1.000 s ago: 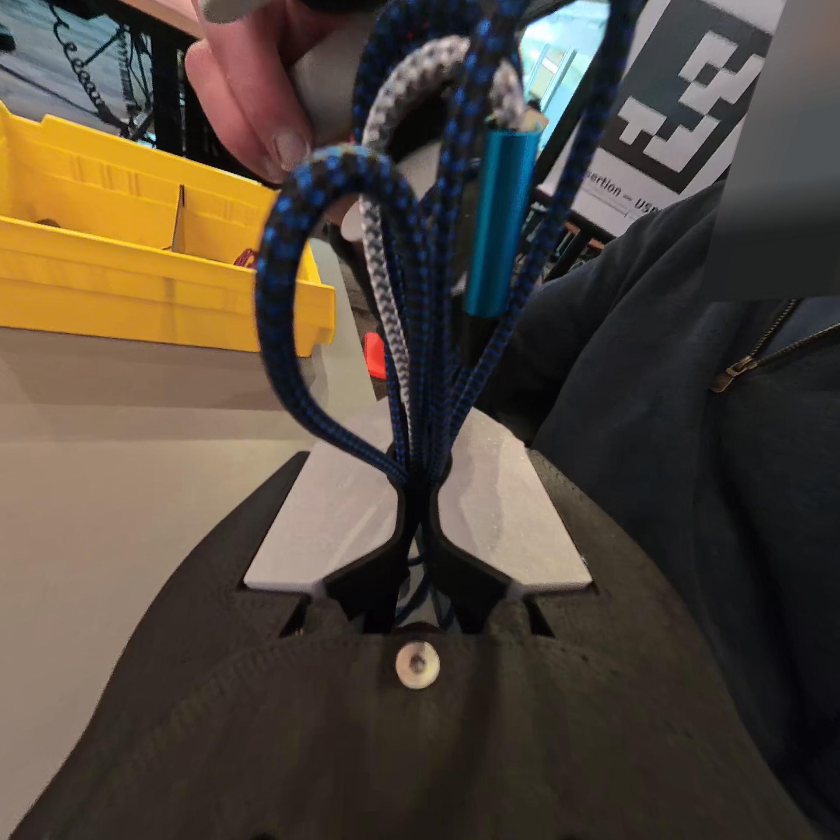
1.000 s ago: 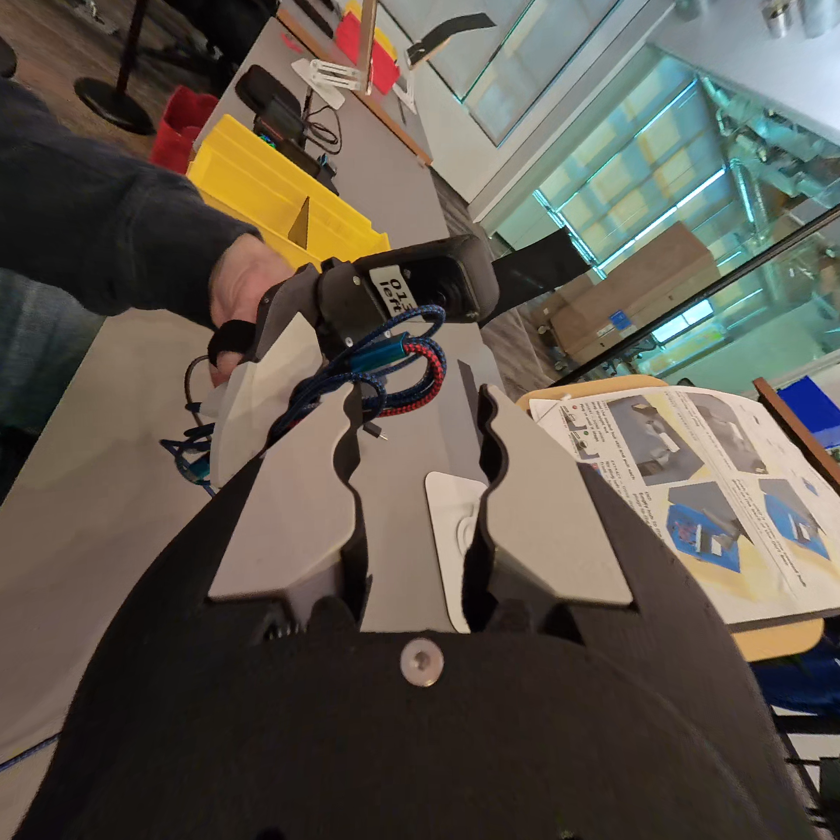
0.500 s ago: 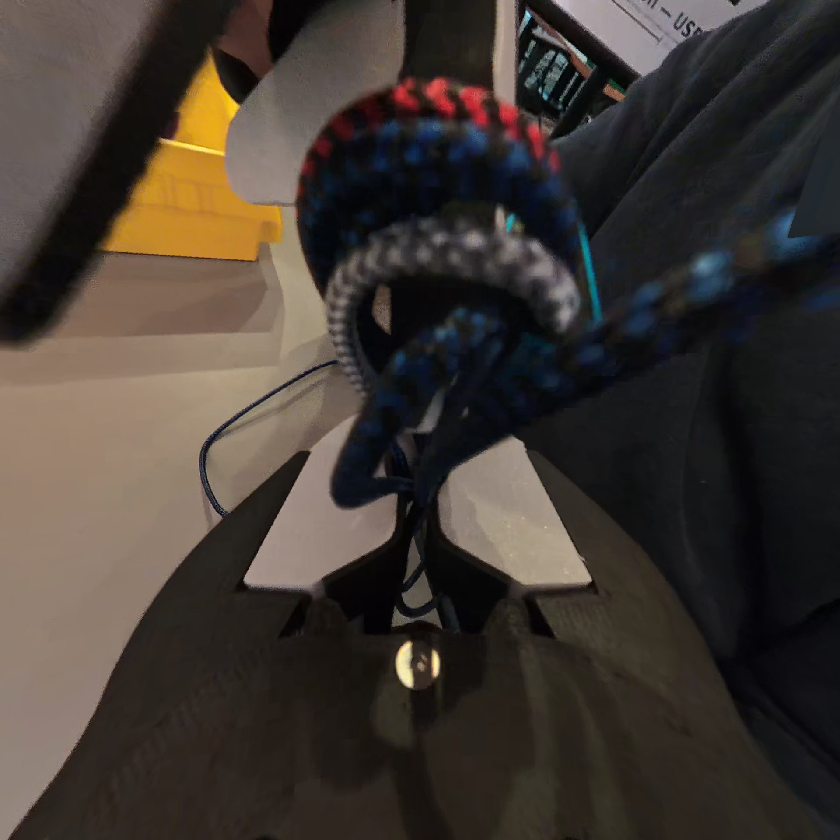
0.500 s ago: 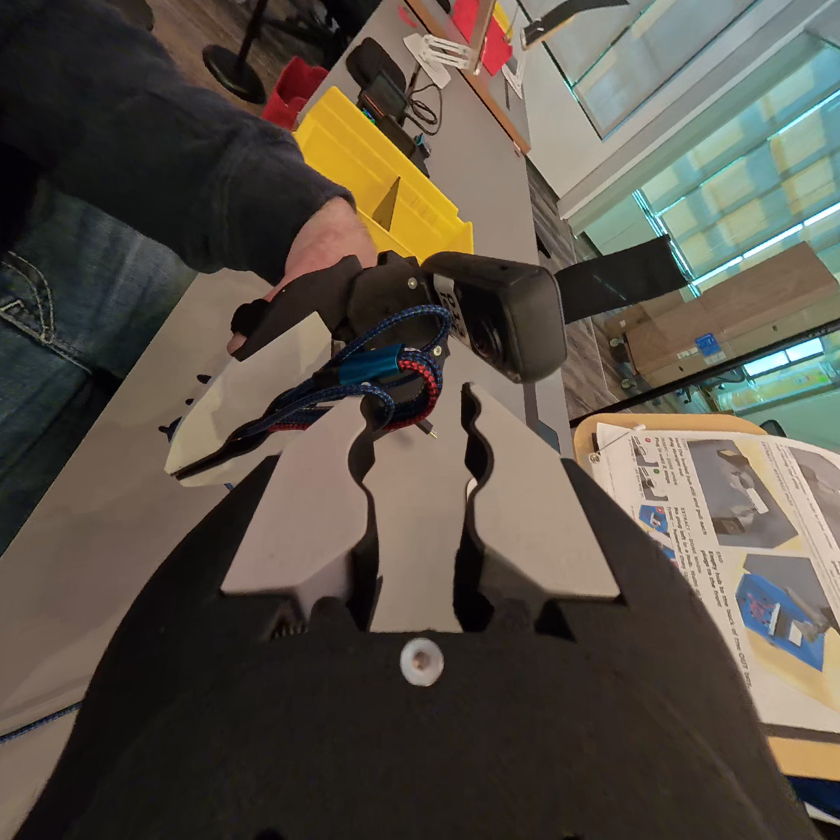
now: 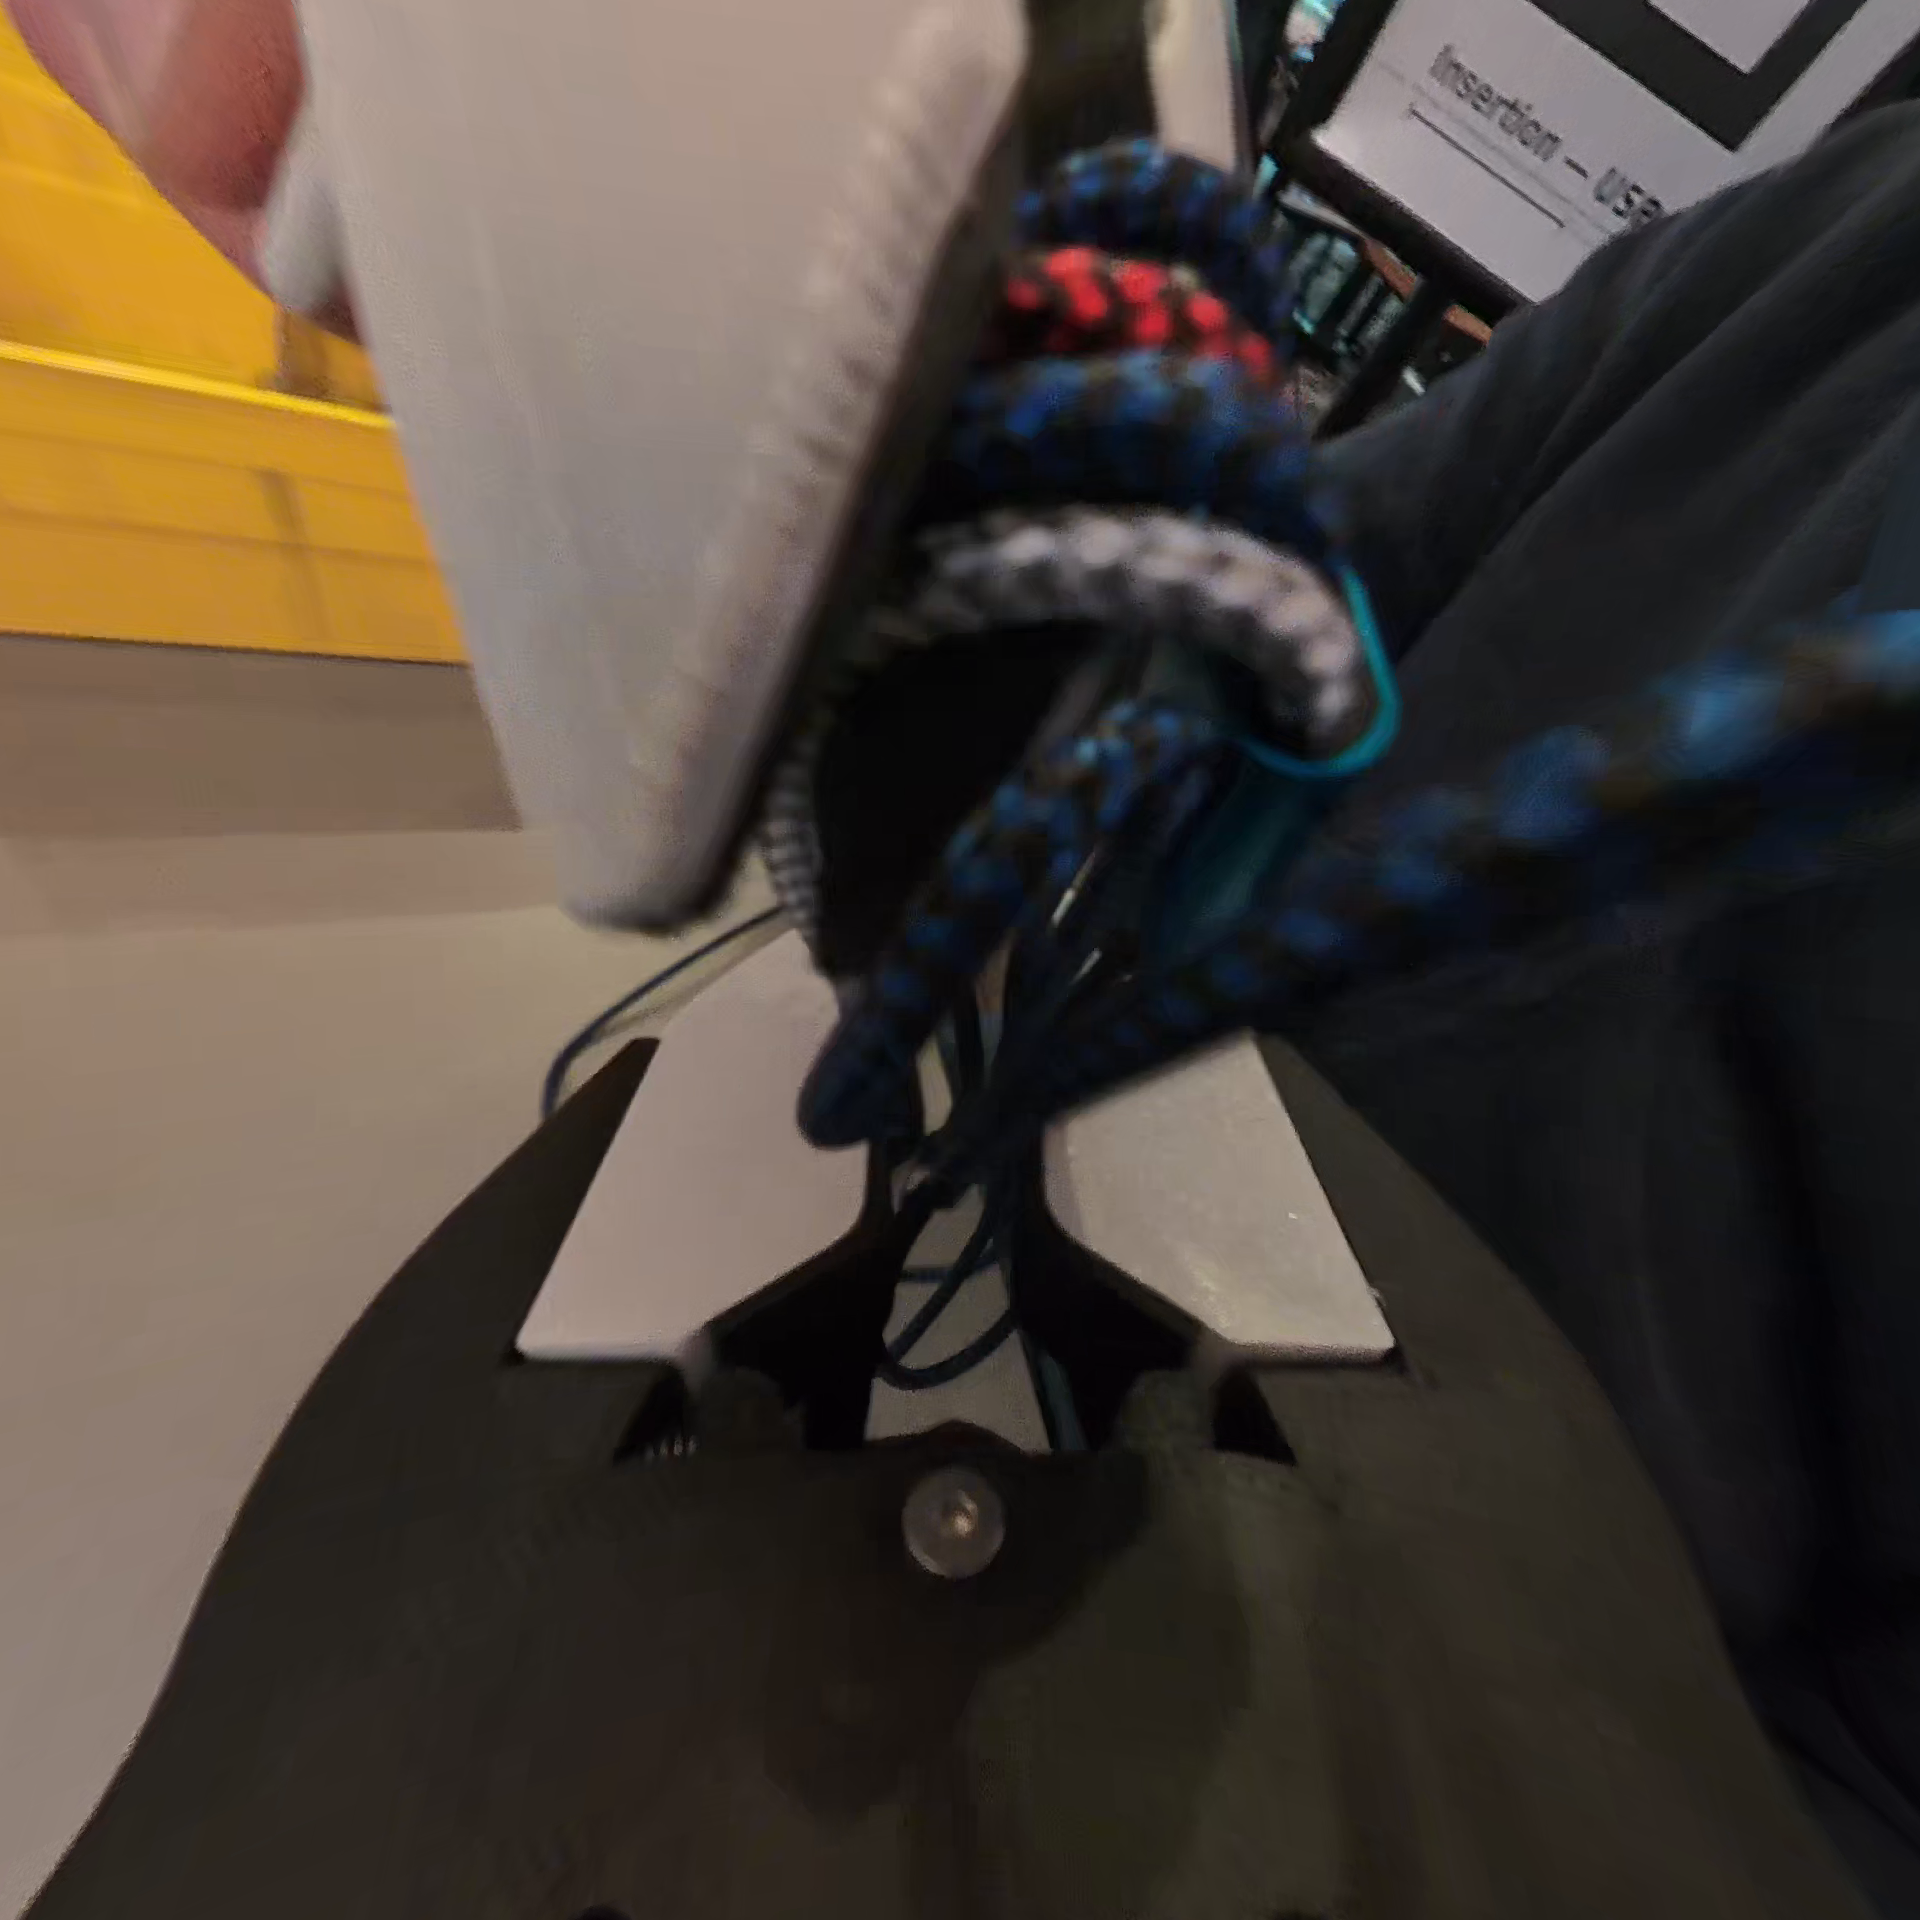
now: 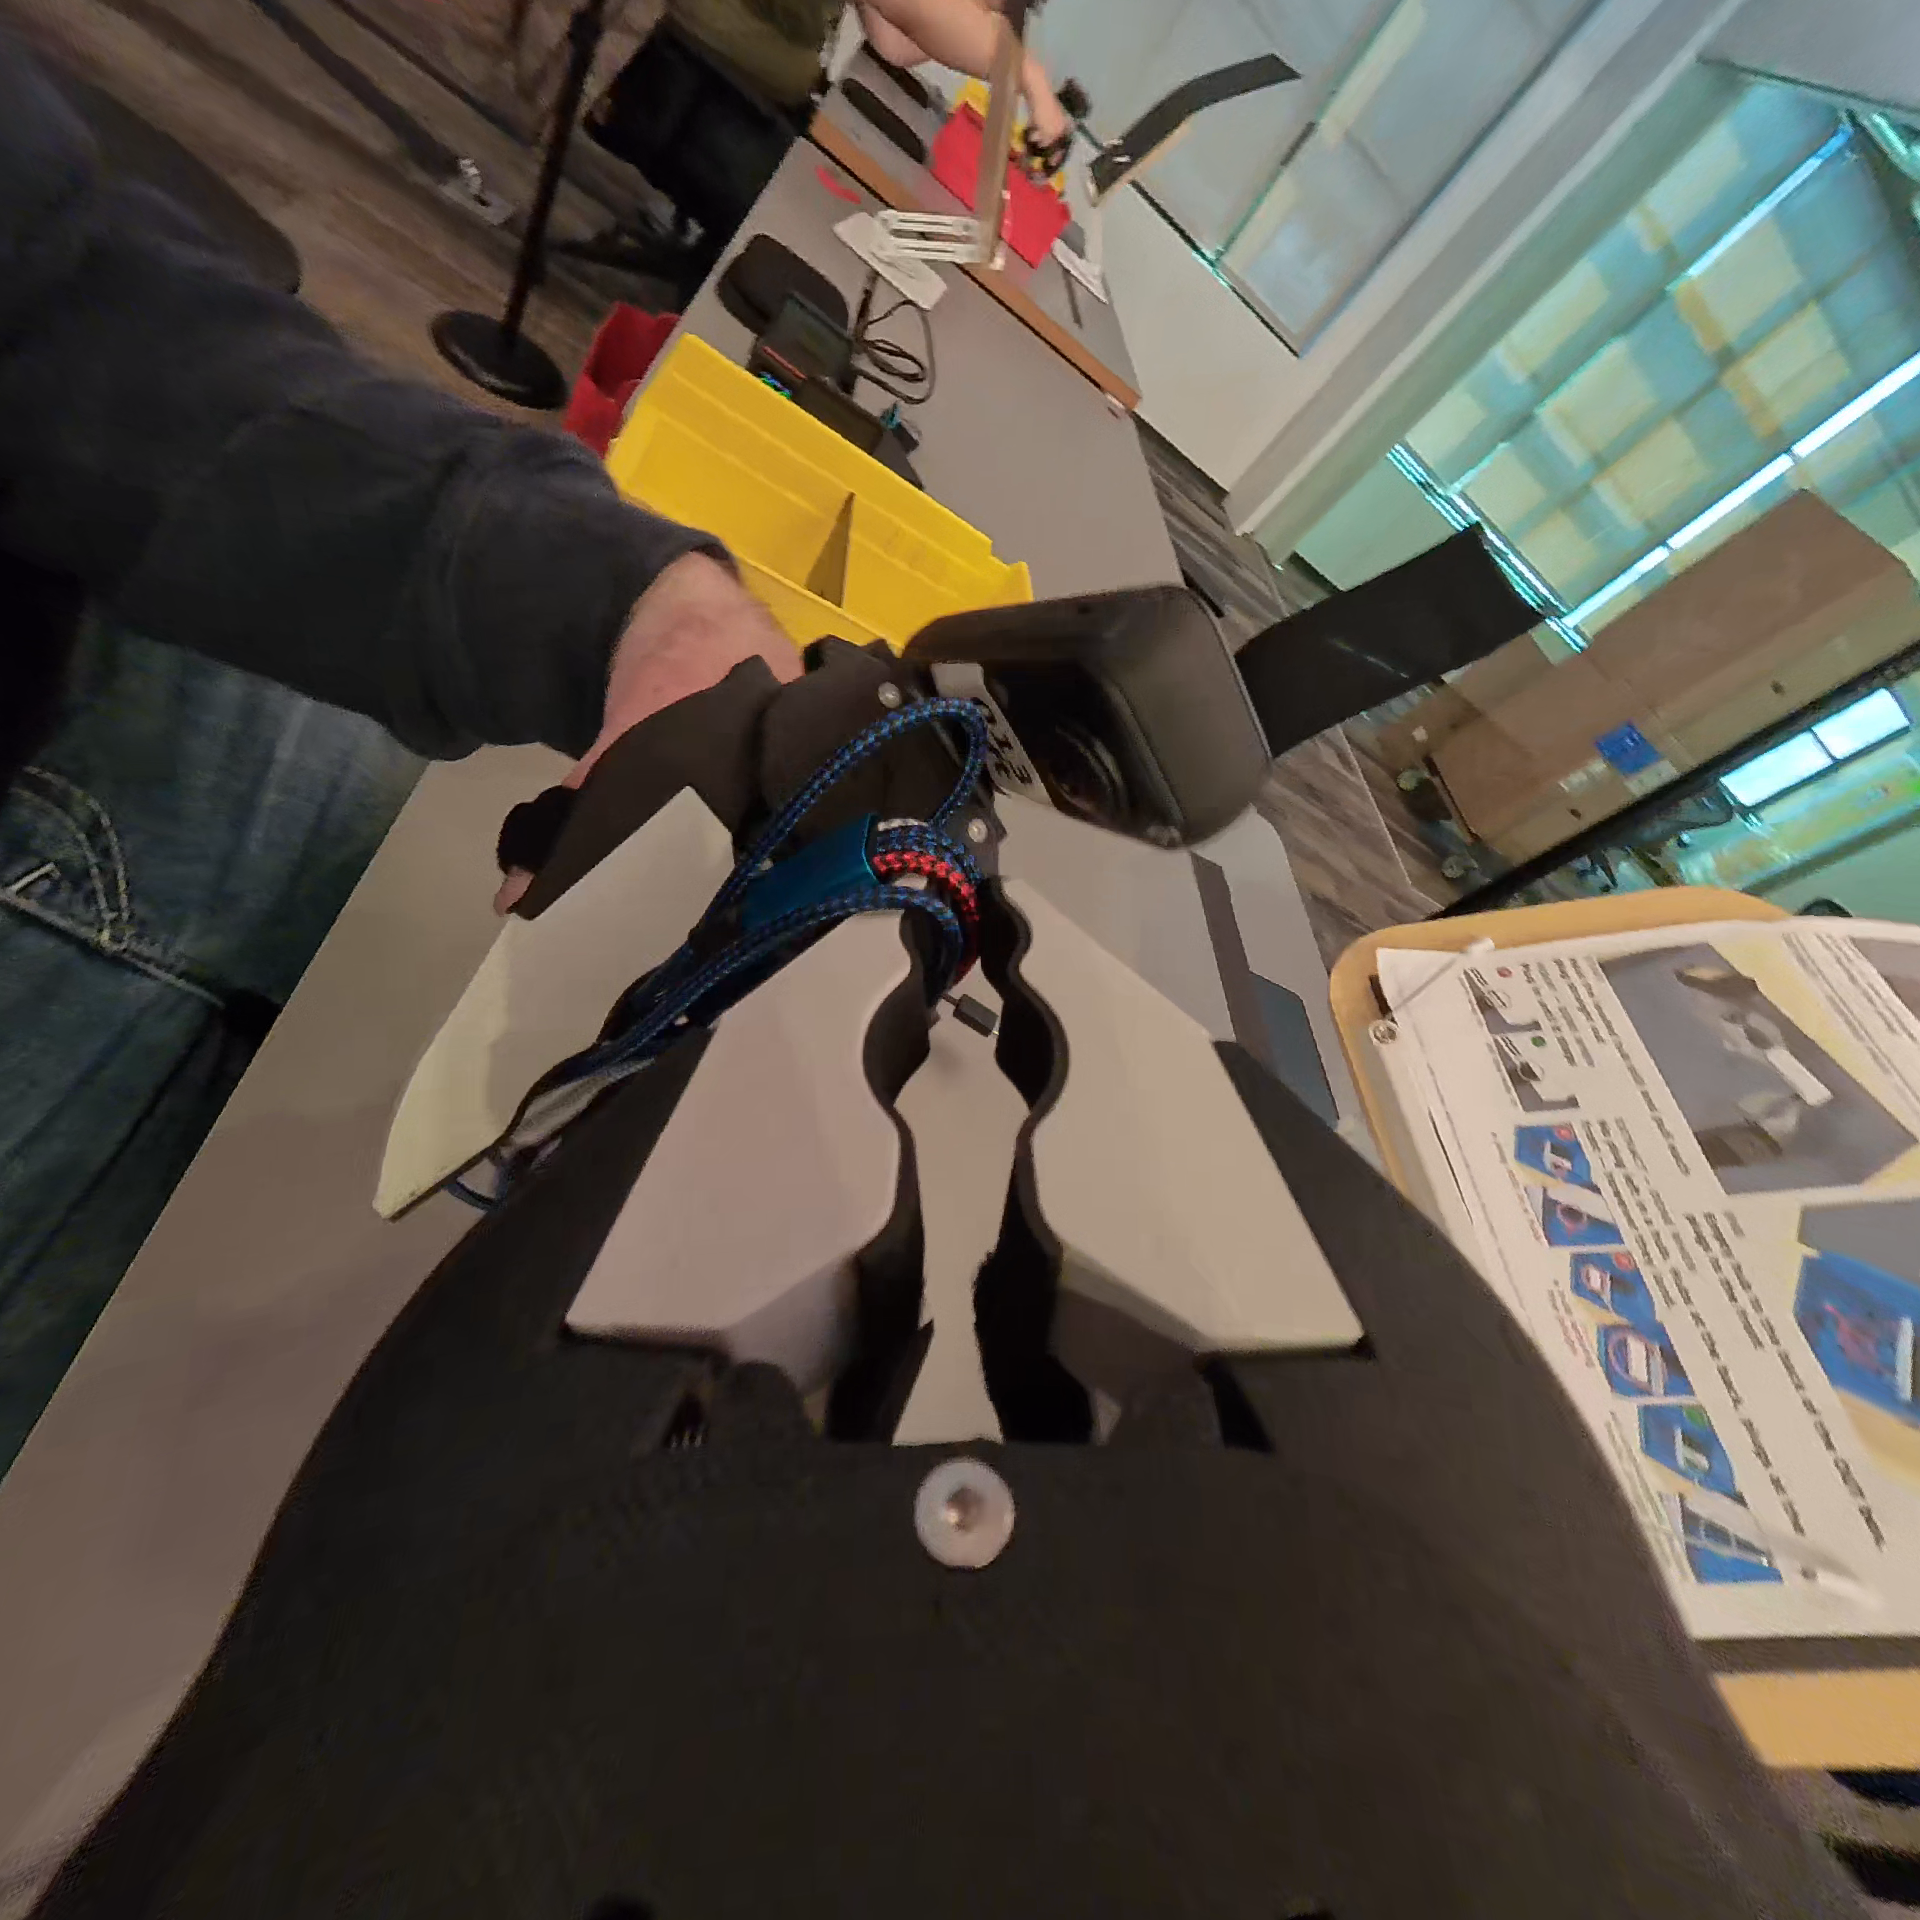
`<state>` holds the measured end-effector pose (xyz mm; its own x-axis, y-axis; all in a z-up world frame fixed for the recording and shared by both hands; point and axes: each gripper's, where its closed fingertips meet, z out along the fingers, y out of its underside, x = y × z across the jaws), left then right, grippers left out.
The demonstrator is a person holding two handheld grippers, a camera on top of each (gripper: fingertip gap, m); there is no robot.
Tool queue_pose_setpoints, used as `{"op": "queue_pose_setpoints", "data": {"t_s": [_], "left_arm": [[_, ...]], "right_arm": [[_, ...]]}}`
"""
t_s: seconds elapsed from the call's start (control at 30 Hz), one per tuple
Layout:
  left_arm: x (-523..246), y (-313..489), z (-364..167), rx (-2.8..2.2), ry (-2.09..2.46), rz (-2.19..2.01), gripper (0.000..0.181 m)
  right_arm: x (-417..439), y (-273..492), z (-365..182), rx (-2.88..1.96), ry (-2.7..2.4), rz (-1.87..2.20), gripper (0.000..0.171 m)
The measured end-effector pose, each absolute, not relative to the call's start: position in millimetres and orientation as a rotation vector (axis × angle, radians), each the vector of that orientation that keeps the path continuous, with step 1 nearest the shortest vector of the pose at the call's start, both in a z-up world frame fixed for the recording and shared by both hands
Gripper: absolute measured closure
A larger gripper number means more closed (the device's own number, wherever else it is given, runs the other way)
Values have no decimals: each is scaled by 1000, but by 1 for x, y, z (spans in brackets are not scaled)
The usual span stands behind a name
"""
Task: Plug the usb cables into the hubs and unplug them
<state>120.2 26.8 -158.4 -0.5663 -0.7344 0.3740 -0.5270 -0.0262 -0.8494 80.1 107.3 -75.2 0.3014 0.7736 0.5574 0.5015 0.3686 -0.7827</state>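
A long grey table [image 6: 1049,488] runs away toward tall glazed walls, with a wood-look floor along its left side. In the right wrist view, a dark sleeve [image 6: 312,520] comes in from the left, and its hand [image 6: 686,655] holds the left gripper [image 5: 961,1122] above the table's near stretch. Behind that hand a yellow bin [image 6: 800,520] stands on the table close to its left edge. The bundle of braided usb cables [image 6: 831,894], blue, red and grey, is held together by a teal sleeve [image 6: 821,883] and hangs in the air between the two grippers, off the table. The left gripper's jaws are nearly together with the thin blue strands of the bundle running through the narrow gap; whether they pinch them I cannot tell through the blur. The right gripper [image 6: 961,935] has its jaws drawn close at the tips, around the red and blue loops of the bundle. A small plug end [image 6: 971,1013] shows in the gap just behind the tips. At the right, printed instruction sheets [image 6: 1704,1226] lie on a tan round-cornered board [image 6: 1382,935].
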Motion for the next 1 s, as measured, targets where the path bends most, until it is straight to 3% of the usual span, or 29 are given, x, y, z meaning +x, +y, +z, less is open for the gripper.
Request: {"op": "queue_pose_setpoints", "data": {"t_s": [0.03, 0.1, 0.27, 0.47, 0.57, 0.6, 0.7, 0.83, 1.0], "left_arm": [[123, 31, -156, -1354, 2017, -1625, 155], [129, 41, -151, -1367, 1931, -1587, 145], [138, 58, -138, -1342, 1773, -1476, 147], [140, 65, -131, -1354, 1711, -1434, 174], [140, 69, -133, -1397, 1713, -1413, 179], [140, 73, -134, -1409, 1701, -1393, 181], [140, 85, -131, -1434, 1621, -1370, 181], [140, 119, -125, -1490, 1451, -1193, 181], [148, 140, -135, -1547, 1367, -906, 181]], "right_arm": [[83, 109, -74, -1292, -1325, 262, 167], [90, 115, -71, -1325, -1277, 227, 168], [97, 122, -66, -1367, -1197, 184, 168], [106, 125, -59, -1408, -1119, 132, 168], [108, 126, -60, -1448, -1093, 182, 166], [110, 125, -65, -1491, -1095, 209, 163], [125, 127, -67, -1568, -1015, 295, 128], [129, 123, -78, -1661, -919, 494, 103], [100, 135, -78, -1613, -736, 715, 105]]}}
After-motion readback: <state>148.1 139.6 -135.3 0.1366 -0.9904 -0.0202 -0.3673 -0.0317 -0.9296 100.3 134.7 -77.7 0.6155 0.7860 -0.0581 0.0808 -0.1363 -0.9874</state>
